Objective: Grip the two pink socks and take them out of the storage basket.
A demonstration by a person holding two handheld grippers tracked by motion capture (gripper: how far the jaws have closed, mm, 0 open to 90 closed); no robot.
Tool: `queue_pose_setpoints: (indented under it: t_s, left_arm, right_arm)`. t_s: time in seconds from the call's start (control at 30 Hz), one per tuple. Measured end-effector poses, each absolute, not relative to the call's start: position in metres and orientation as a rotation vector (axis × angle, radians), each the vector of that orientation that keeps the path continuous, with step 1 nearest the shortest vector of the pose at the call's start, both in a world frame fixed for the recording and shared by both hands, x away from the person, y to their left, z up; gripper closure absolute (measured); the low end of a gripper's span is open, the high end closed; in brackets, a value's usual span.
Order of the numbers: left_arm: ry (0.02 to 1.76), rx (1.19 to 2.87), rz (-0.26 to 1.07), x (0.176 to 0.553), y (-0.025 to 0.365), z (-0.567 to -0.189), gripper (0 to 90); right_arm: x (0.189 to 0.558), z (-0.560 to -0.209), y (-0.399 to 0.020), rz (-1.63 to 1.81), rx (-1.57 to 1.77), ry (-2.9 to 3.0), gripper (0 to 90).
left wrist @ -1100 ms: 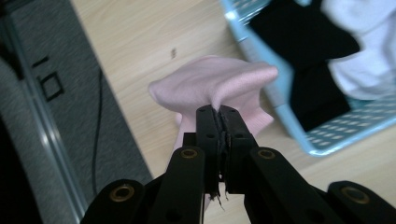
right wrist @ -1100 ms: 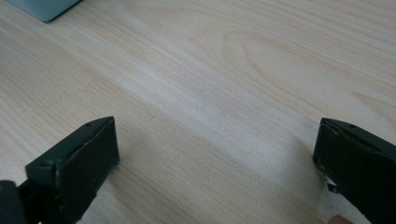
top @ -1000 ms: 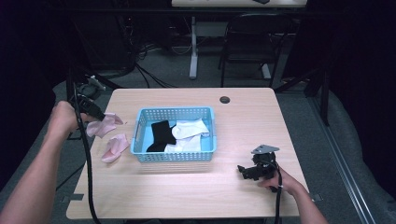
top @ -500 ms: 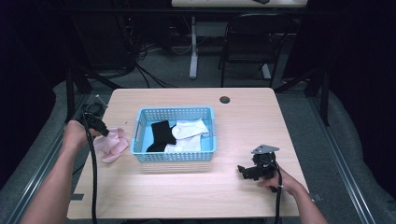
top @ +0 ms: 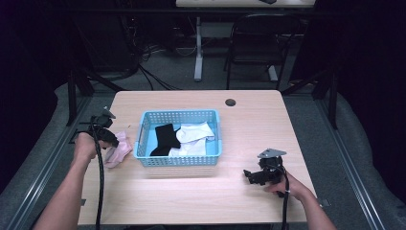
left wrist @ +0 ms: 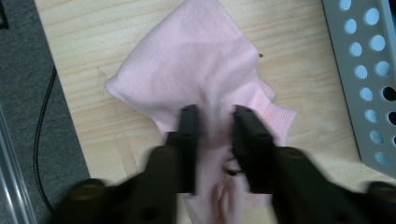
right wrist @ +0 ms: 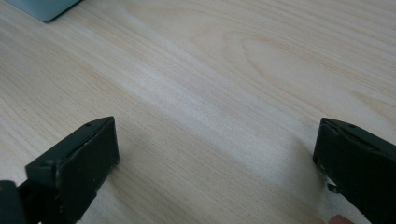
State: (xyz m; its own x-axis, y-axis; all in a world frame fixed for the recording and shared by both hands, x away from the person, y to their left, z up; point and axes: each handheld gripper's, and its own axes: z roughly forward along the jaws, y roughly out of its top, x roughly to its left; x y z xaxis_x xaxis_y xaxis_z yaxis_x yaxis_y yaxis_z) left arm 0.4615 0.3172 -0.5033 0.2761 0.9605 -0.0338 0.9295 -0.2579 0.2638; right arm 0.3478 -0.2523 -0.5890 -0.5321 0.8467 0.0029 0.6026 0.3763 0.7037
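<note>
2 tools are at work, but just the left tool (left wrist: 212,140) is busy. It stands over the pink sock (left wrist: 196,70), which lies crumpled on the desk (top: 249,124) just left of the blue basket (top: 143,143). Its jaws have just been opening, and a ridge of pink fabric rises between them, so the cloth looks freshly let go rather than pinched. Laying it beside the basket, apart from the black sock (top: 165,136) and the white socks (top: 194,139) inside, suggests sorting by colour. The right tool (right wrist: 215,154) rests on bare desk near the front right edge, jaws spread wide with nothing between them, probably parked out of the way.
</note>
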Motion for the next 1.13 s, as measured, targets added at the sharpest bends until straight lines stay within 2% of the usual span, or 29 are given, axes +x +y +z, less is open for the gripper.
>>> queue_pose_setpoints:
  t_s: [0.13, 0.37, 0.5, 0.83, 1.13]
  left_arm:
    - [1.73, 2.291, 0.269, 0.45, 0.316, -0.49, 39.1]
    - [1.655, 2.235, 0.326, 0.423, 0.314, -0.468, 15.0]
    - [1.612, 2.228, 0.287, 0.405, 0.312, -0.465, 7.9]
    - [1.576, 2.224, 0.296, 0.36, 0.307, -0.487, 0.4]
    - [1.601, 2.057, 0.373, 0.334, 0.321, -0.525, 0.4]
  right_arm:
    - [0.348, -0.589, -0.252, 0.941, 1.263, 2.283, 0.0]
    - [0.348, -0.589, -0.252, 0.938, 1.267, 2.284, 0.0]
    - [0.348, -0.589, -0.252, 0.941, 1.264, 2.282, 0.0]
    - [0.348, -0.589, -0.252, 0.938, 1.267, 2.284, 0.0]
    - [0.348, -0.589, -0.253, 0.939, 1.262, 2.287, 0.0]
